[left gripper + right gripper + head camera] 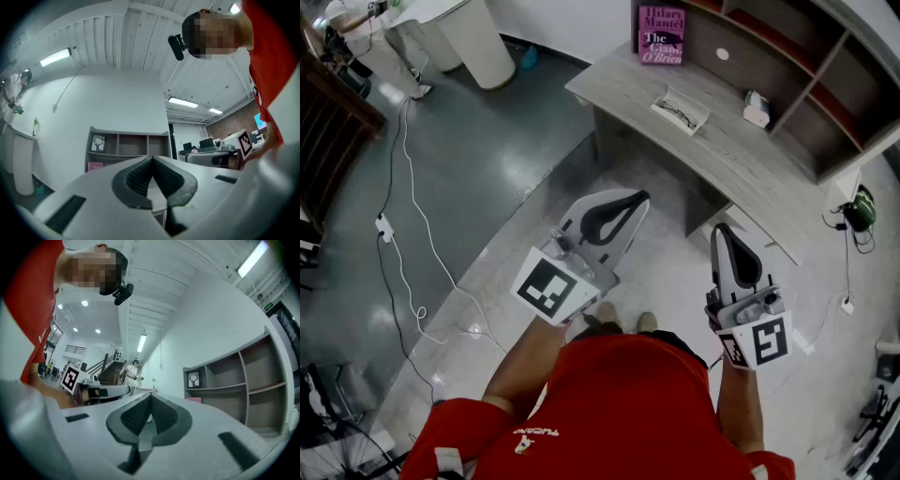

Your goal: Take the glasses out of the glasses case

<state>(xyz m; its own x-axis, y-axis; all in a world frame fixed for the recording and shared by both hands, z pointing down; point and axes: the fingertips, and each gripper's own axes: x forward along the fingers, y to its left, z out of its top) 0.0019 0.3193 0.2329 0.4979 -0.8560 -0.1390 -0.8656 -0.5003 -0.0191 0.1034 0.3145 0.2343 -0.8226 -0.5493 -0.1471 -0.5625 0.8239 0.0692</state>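
Note:
An open glasses case [681,110] lies on the grey desk [741,159] at the top of the head view, with dark-framed glasses [676,112] inside it. My left gripper [637,200] and right gripper [722,230] hang over the floor well short of the desk, far from the case. Both are shut with nothing between their pads. In the left gripper view the ribbed pads meet at the left gripper's tip [151,161]. The right gripper's pads meet the same way [150,401]. Neither gripper view shows the case.
A pink book [661,35] leans at the desk's back, below shelf compartments [806,66]. A small white object [757,110] sits right of the case. White cables [403,178] and a power strip [384,228] lie on the floor at left. A white bin [478,37] stands far left.

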